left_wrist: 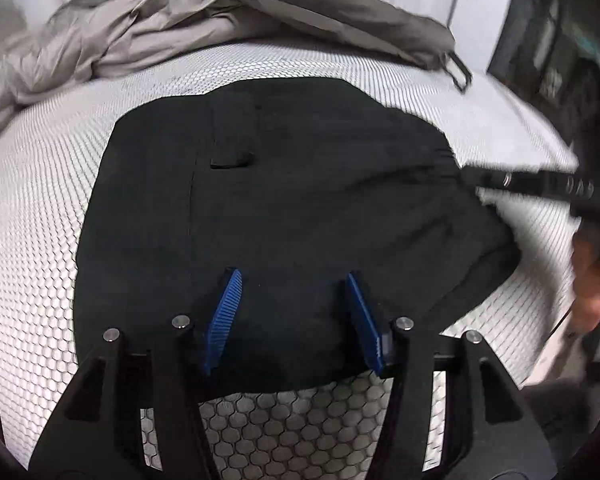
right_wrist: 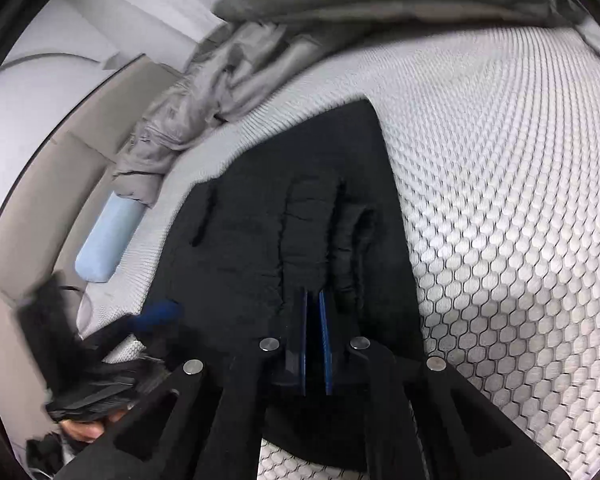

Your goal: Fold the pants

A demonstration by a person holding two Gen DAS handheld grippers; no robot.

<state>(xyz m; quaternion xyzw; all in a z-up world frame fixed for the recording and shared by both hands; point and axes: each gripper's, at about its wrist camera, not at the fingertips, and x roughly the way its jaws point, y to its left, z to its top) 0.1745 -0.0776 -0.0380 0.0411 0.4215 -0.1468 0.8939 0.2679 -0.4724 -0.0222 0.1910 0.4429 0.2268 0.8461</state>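
The left gripper [left_wrist: 293,280] hangs over the near part of the black pants [left_wrist: 284,200], tilted downward, its two blue ribbed pads [left_wrist: 225,316] spread well apart with nothing pinched between them. The right gripper [right_wrist: 315,300] points down at the gathered waistband edge of the pants [right_wrist: 300,220], its blue pads drawn together until only a thin slit shows between them, with a fold of the dark cloth bunched right at their tips. In the left wrist view its black fingers reach the pants' right edge, and the hand [left_wrist: 592,280] holding it shows blurred behind
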